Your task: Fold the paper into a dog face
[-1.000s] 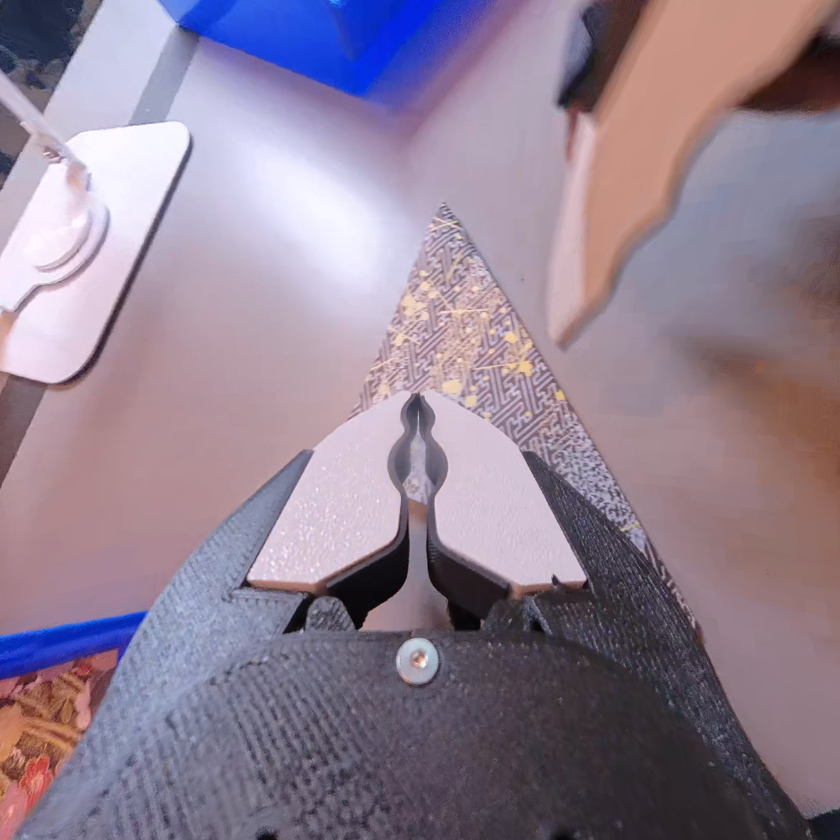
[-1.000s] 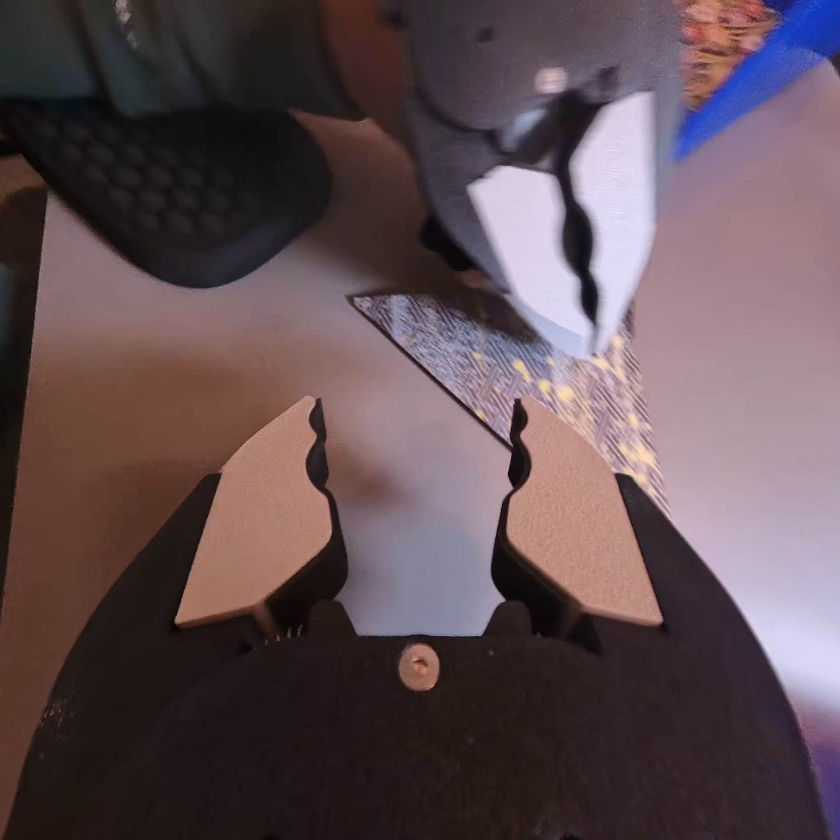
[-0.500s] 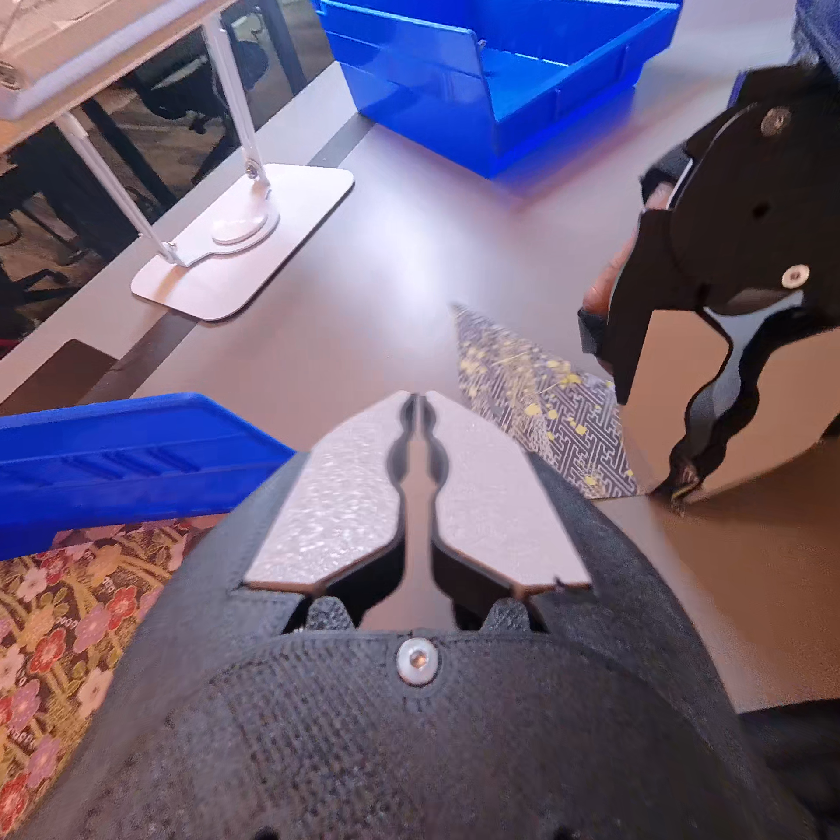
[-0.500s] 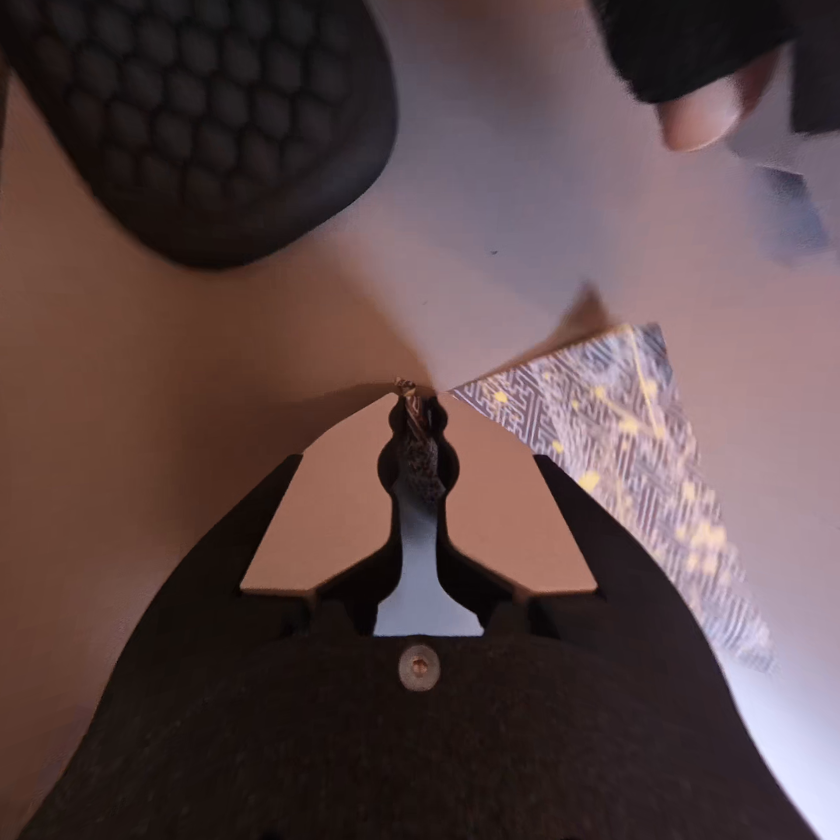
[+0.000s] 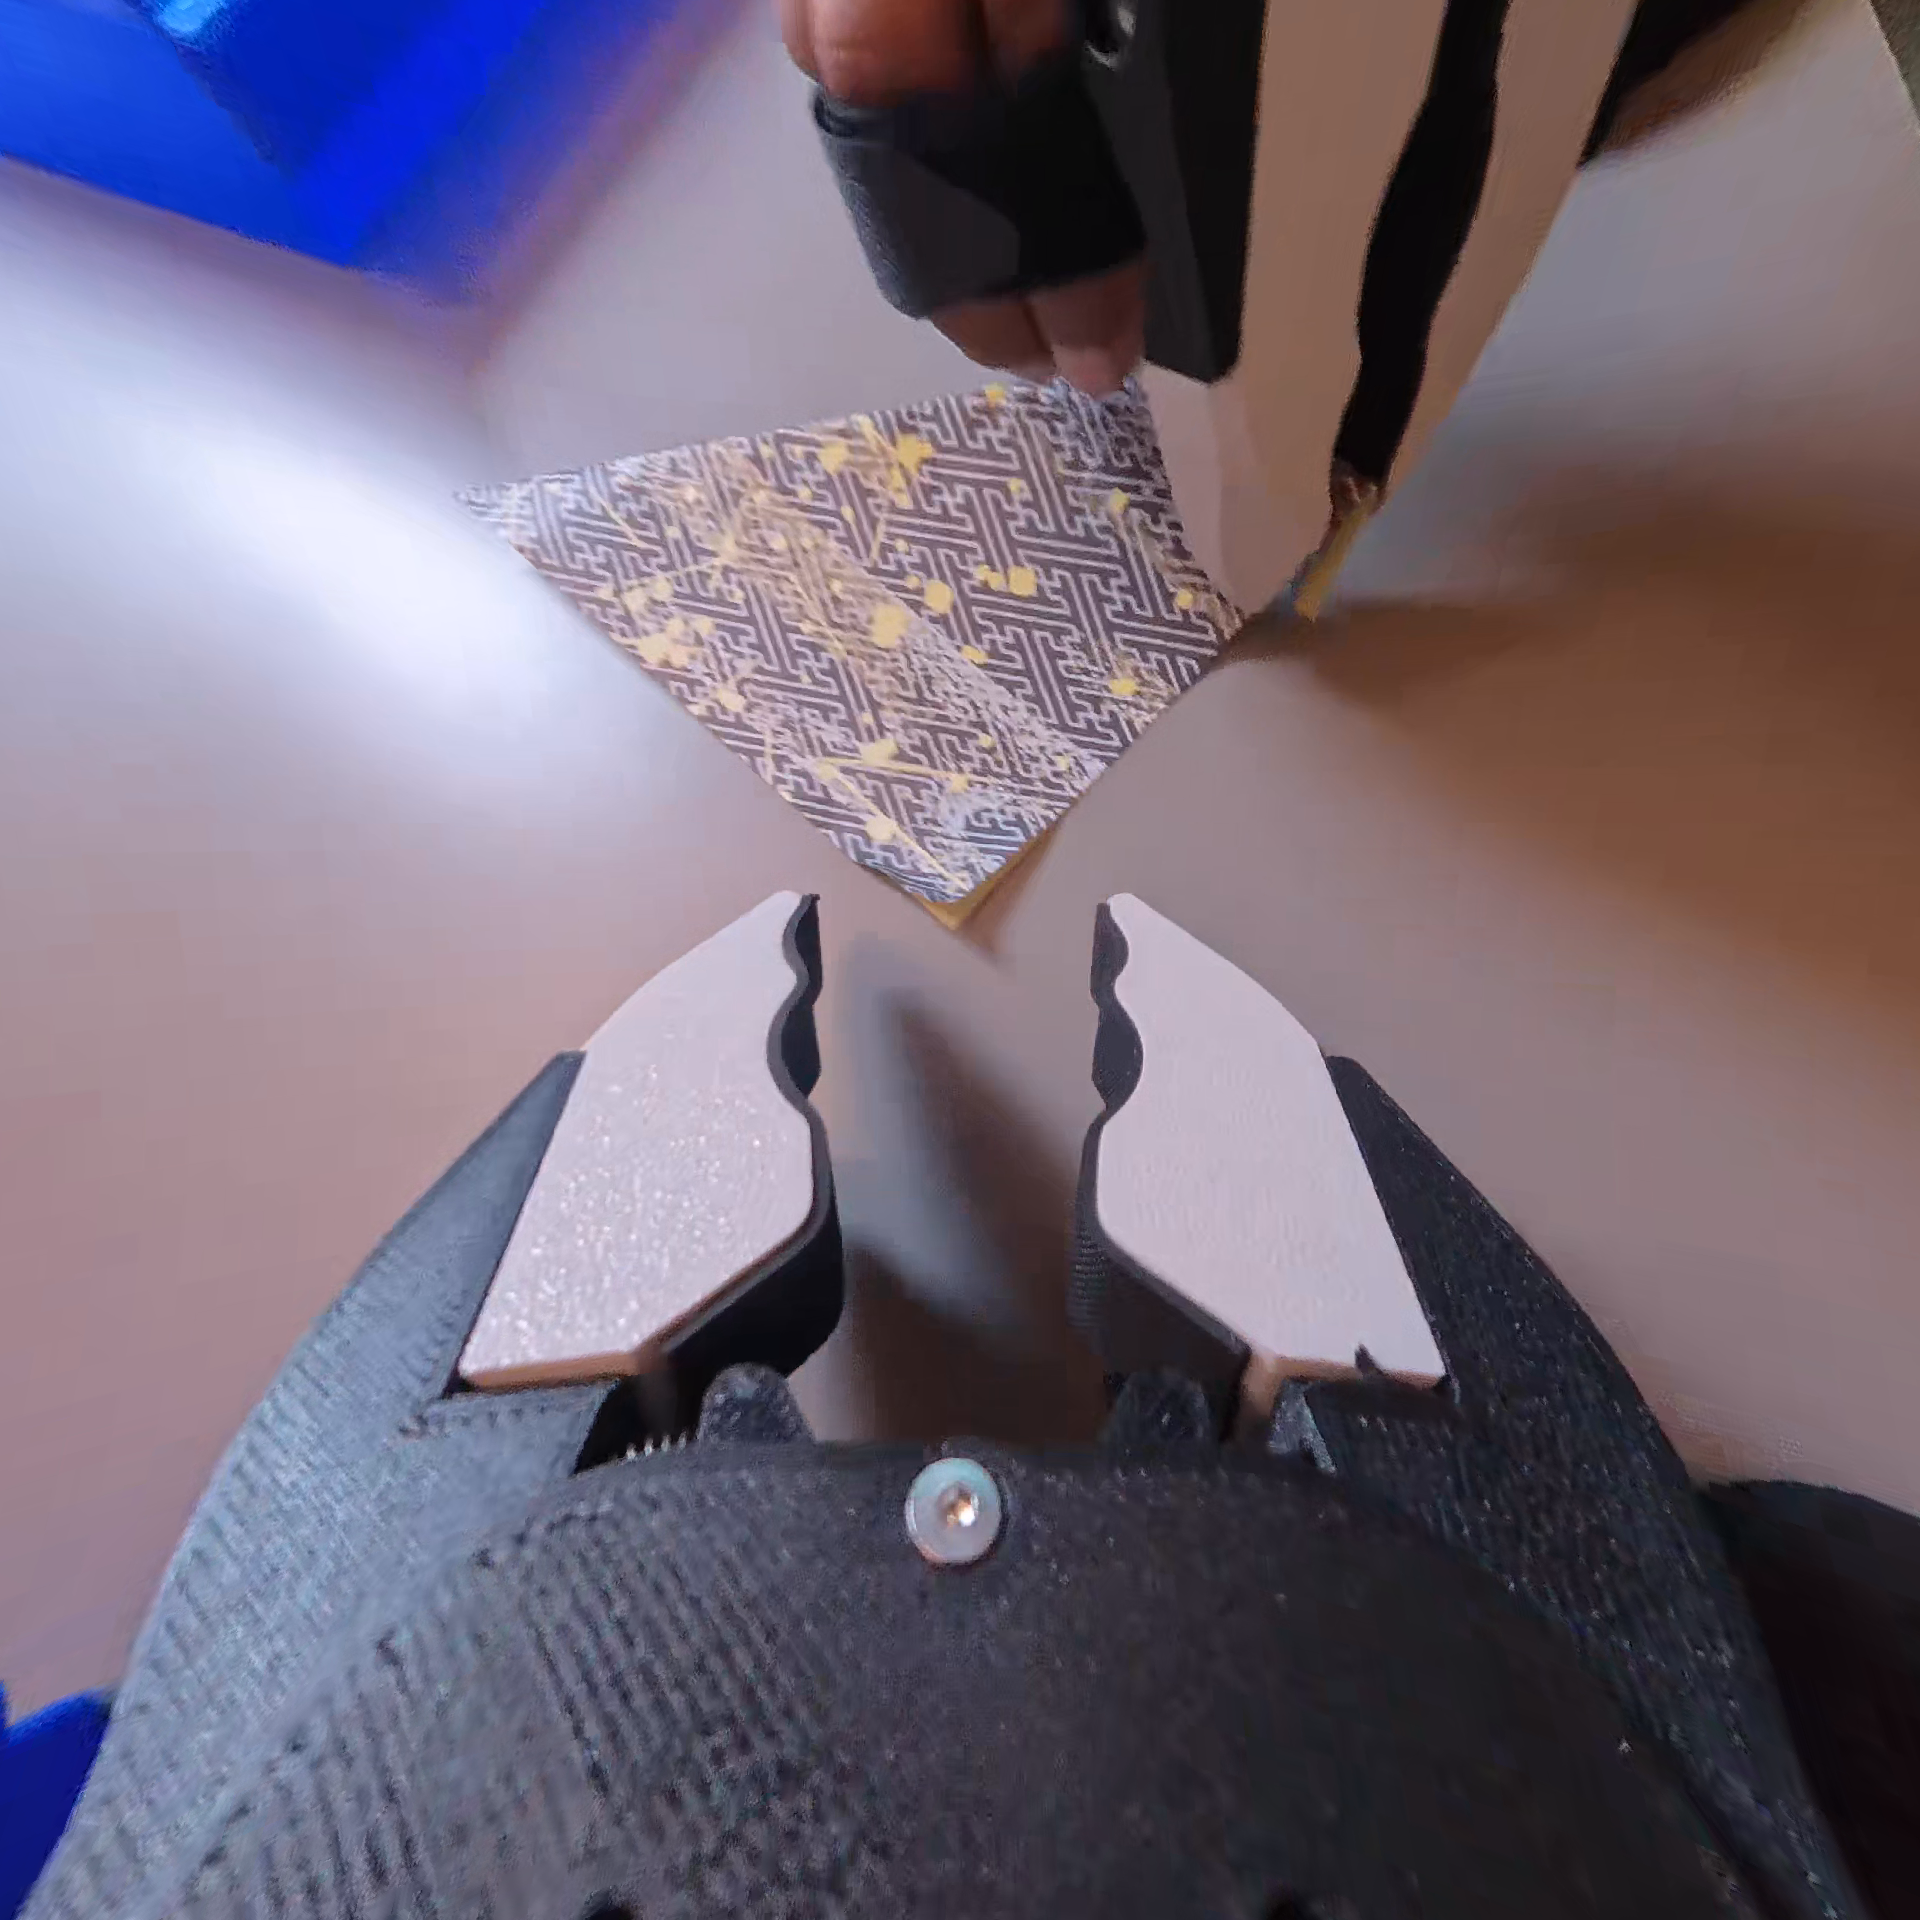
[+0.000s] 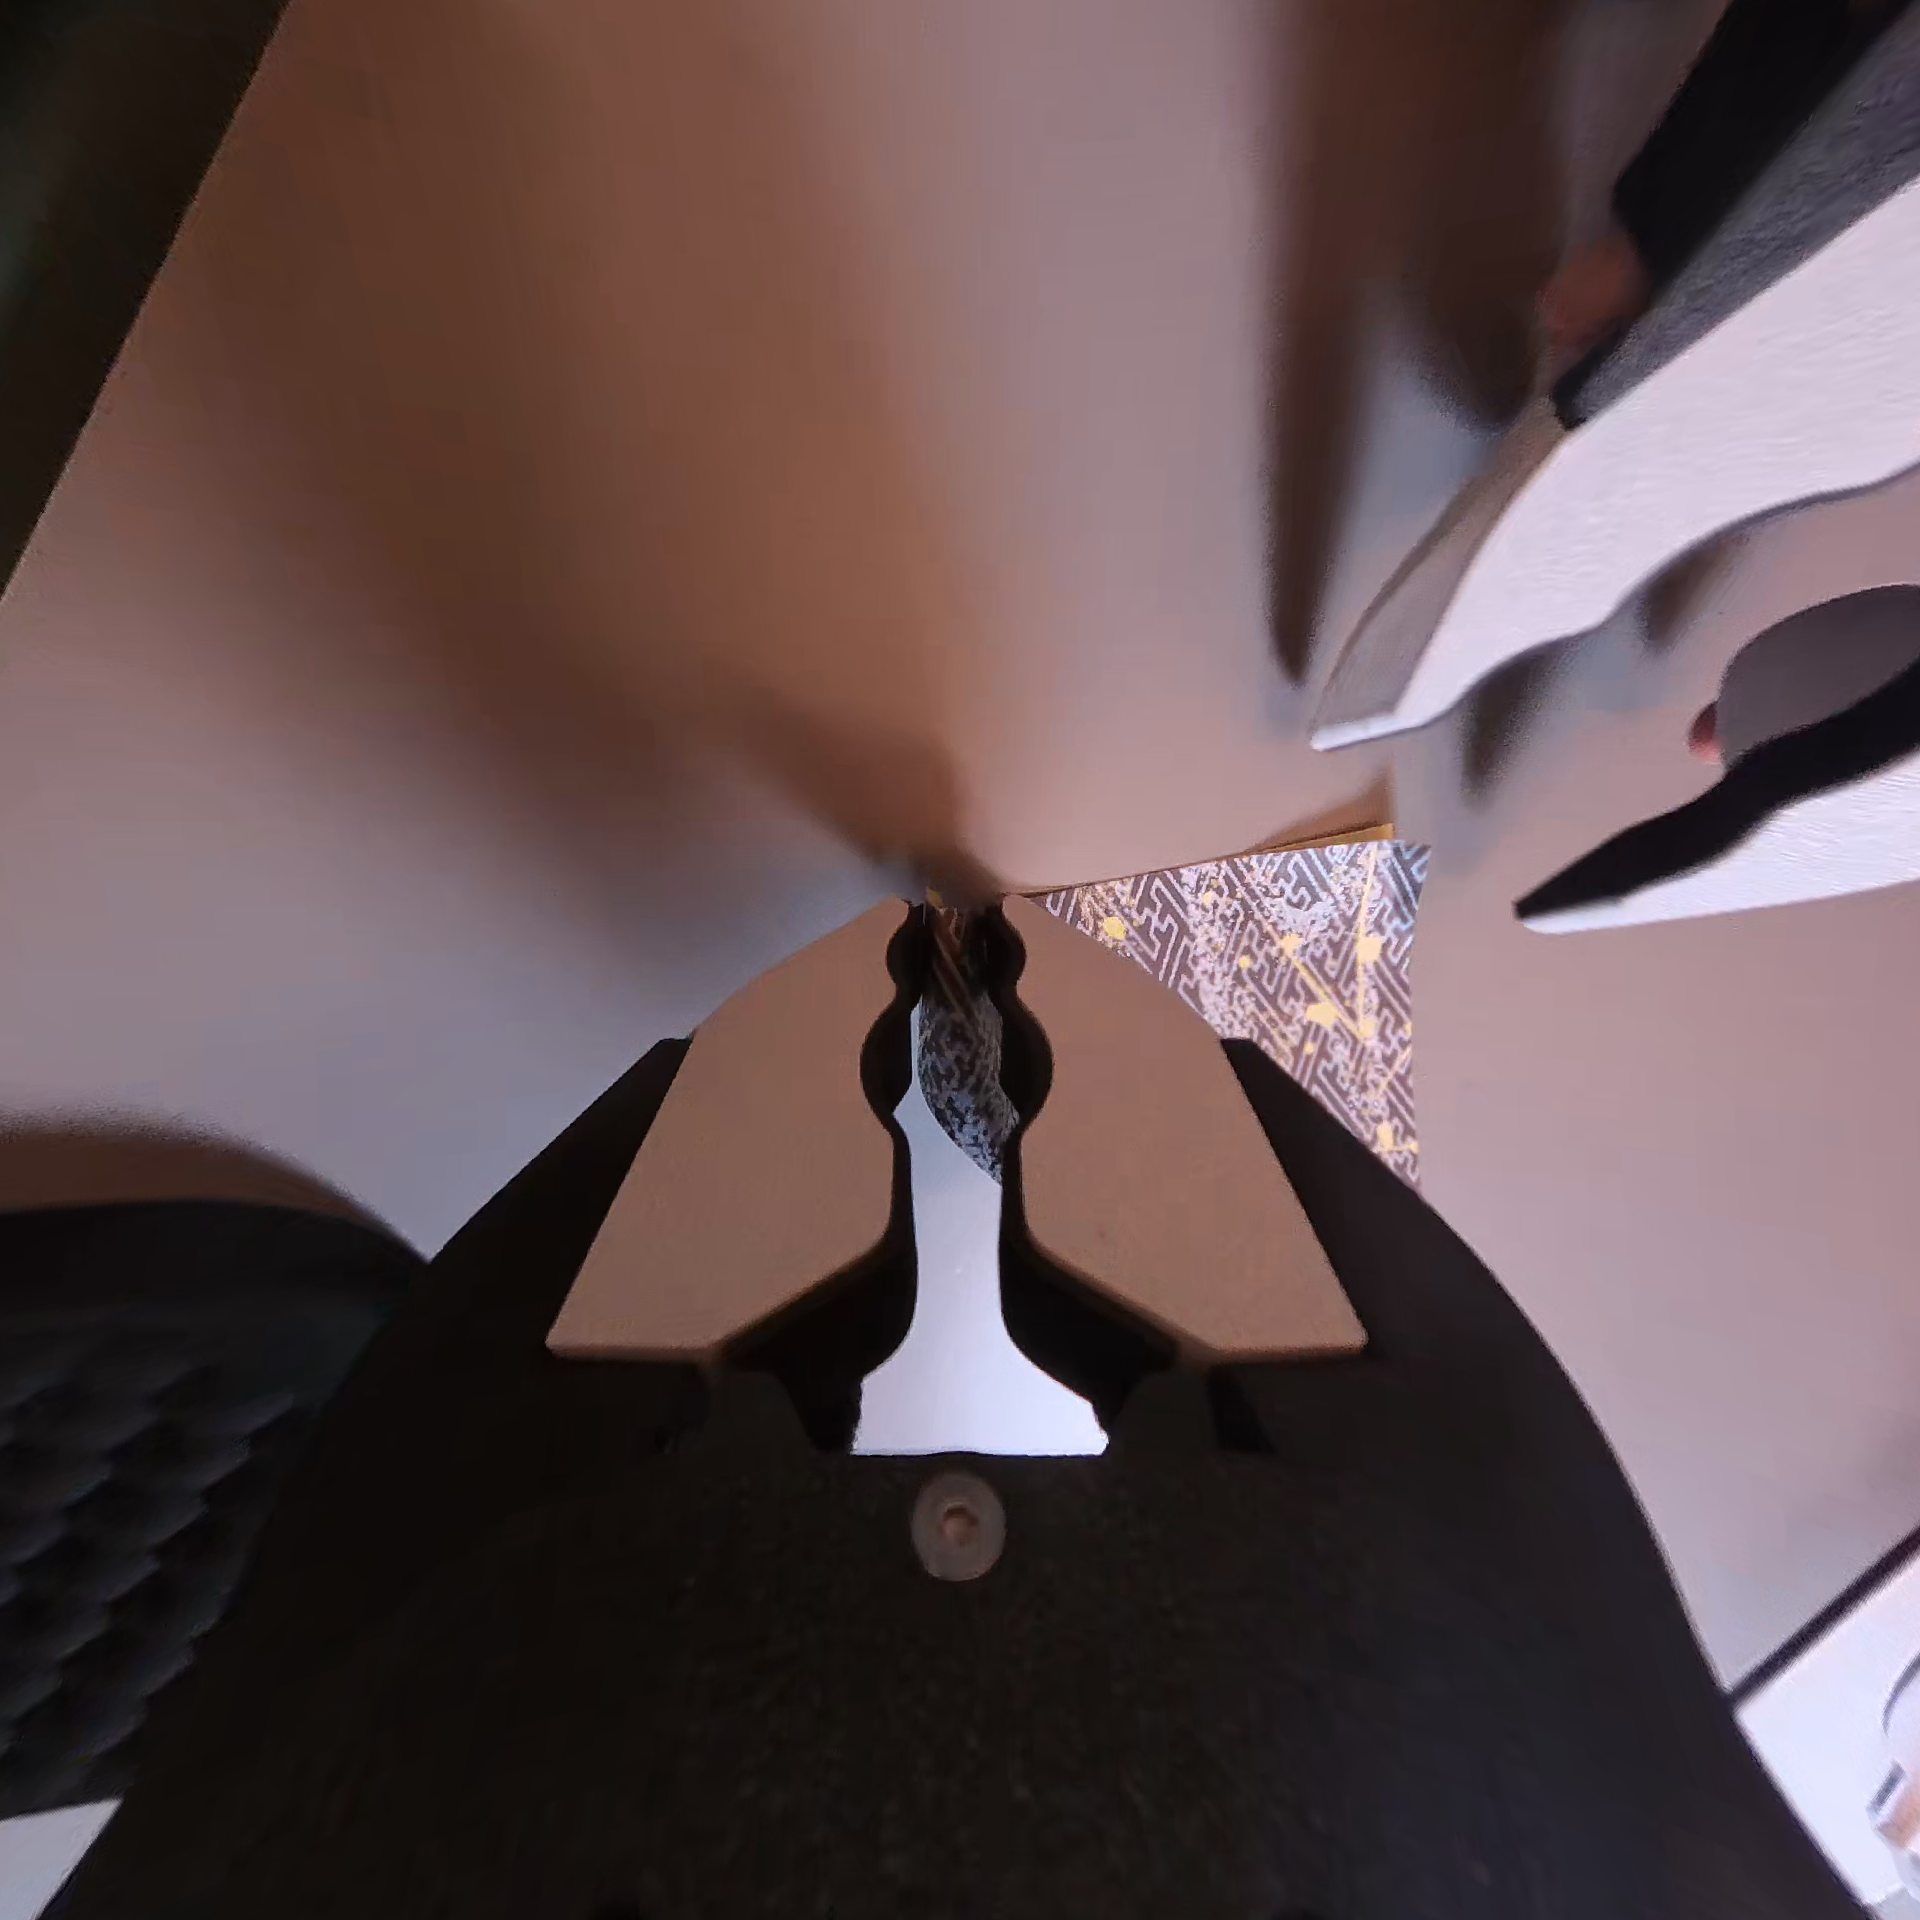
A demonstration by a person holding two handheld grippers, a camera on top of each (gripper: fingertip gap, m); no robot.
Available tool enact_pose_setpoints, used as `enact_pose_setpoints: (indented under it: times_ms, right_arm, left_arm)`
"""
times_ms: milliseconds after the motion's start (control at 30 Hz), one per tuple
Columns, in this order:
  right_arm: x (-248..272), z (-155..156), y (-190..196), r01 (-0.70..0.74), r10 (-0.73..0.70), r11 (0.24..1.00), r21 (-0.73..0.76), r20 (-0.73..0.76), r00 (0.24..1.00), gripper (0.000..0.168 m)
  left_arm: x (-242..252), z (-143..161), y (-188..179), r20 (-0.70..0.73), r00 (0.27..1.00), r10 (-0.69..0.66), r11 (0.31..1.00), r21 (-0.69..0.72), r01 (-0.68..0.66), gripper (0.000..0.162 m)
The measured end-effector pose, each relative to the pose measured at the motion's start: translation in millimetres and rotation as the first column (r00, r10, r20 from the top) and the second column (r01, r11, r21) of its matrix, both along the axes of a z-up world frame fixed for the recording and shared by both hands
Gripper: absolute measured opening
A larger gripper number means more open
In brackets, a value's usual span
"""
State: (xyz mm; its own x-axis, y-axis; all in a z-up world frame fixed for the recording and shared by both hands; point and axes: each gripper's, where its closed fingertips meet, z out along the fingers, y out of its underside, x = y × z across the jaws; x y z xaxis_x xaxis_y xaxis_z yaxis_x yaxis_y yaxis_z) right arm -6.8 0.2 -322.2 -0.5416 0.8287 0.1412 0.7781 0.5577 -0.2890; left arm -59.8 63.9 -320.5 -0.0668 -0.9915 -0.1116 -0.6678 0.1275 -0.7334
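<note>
While right gripper (image 6: 961, 920) pinches patterned paper (image 5: 894, 634), left gripper (image 5: 956, 925) gapes.

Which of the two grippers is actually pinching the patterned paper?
The right gripper: its fingers are shut on a corner of the paper. The left gripper is open, touching nothing.

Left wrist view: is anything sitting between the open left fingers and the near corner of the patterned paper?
Nothing visible. The left gripper is open, with only bare table between it and the near corner of the paper. The right gripper pinches the paper's far corner, off to the side.
</note>
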Motion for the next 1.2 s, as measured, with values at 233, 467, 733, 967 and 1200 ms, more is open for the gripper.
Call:
enact_pose_setpoints:
  times_ms: [233,467,733,967,1200]
  right_arm:
    - [13,2,0,0.044,-0.043,0.999,0.011,-0.059,0.997,0.014]
    - [15,12,2,0.135,-0.139,0.99,-0.041,-0.135,0.981,0.029]
    - [29,55,46,0.662,-0.807,0.578,-0.477,-0.209,0.553,0.087]
    - [92,17,86,0.833,-0.978,0.16,-0.529,0.029,0.206,0.085]
    - [66,3,130,0.863,-0.961,0.197,-0.465,0.083,0.264,0.08]
  left_arm:
    - [14,-4,-11,-0.041,0.999,-0.034,0.997,0.072,0.037,0.035]
    - [15,-3,-8,-0.031,1.0,-0.007,0.998,0.064,0.009,0.031]
    - [9,12,18,0.041,0.99,0.134,0.987,0.088,-0.137,0.04]
    - [12,13,41,0.051,0.976,0.213,0.973,0.078,-0.217,0.048]
    - [15,13,38,0.059,0.977,0.206,0.979,-0.017,-0.205,0.052]
